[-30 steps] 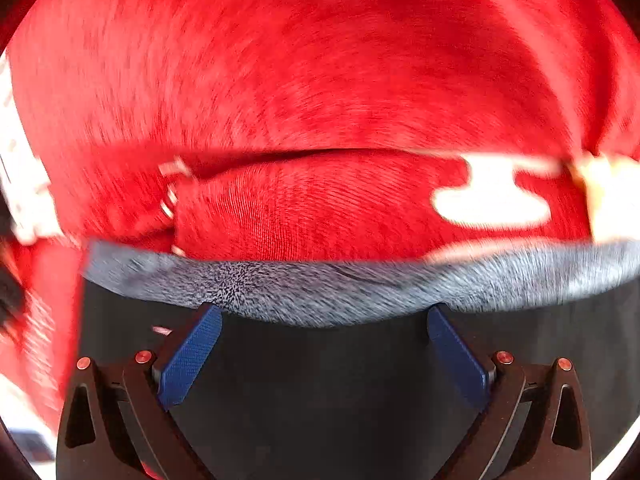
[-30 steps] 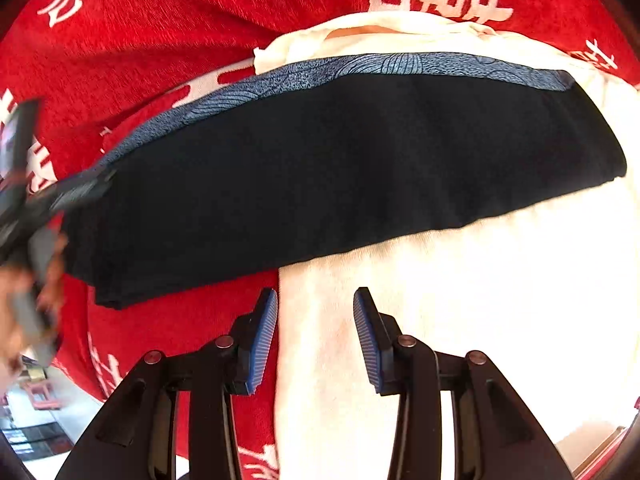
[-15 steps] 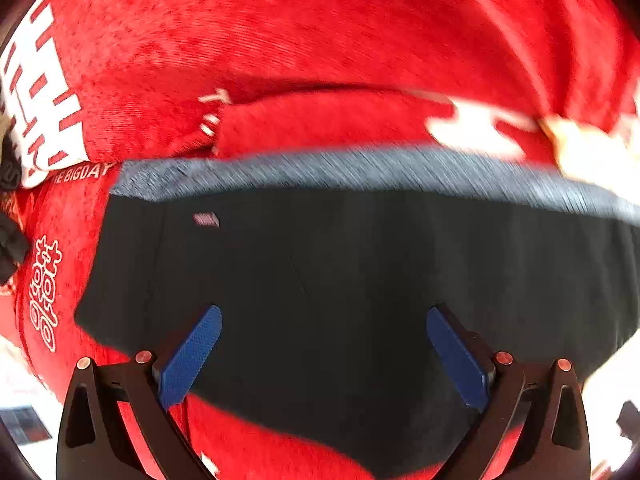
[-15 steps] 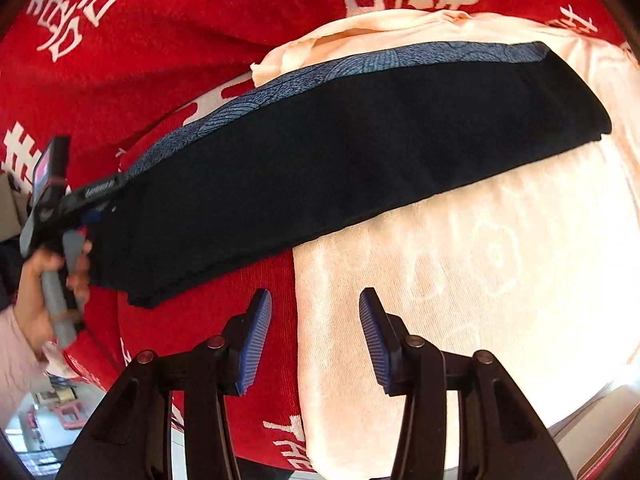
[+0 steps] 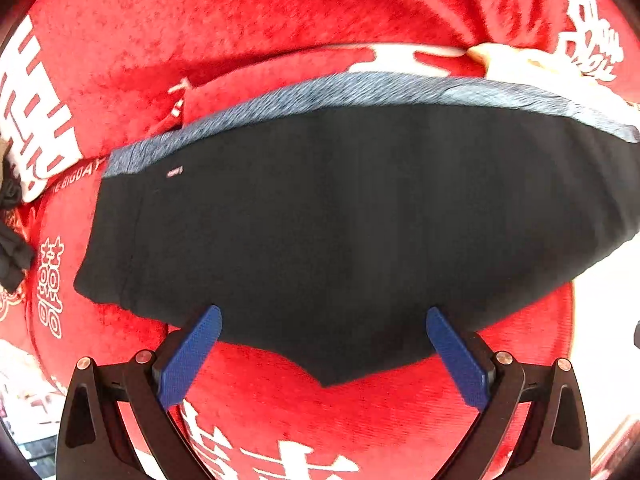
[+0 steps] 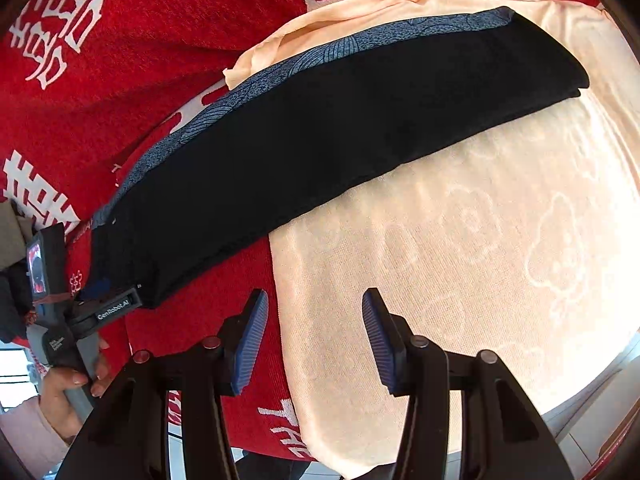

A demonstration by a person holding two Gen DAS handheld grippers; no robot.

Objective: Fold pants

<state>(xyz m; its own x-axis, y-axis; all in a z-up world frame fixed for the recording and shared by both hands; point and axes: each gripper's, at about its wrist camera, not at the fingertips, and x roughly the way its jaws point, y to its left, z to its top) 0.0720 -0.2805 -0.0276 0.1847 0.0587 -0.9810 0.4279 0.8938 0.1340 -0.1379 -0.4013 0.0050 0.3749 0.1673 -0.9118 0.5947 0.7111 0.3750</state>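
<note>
The black pants (image 5: 340, 232) lie folded into a long flat band with a blue-grey patterned waistband (image 5: 320, 92) along the far edge. They also show in the right wrist view (image 6: 320, 140), stretching from lower left to upper right. My left gripper (image 5: 322, 344) is open and empty, just above the near edge of the pants. It appears in the right wrist view (image 6: 108, 304) at the pants' left end. My right gripper (image 6: 314, 340) is open and empty, over the edge of a peach towel (image 6: 480, 240).
A red cloth with white characters (image 5: 240, 20) covers the surface and also shows in the right wrist view (image 6: 120, 60). The peach towel lies under the right end of the pants. The surface edge is at the lower right (image 6: 600, 392).
My left gripper has pulled back from the waistband toward the near edge, so the whole folded pants come into view. My right gripper has drawn back slightly and stays open.
</note>
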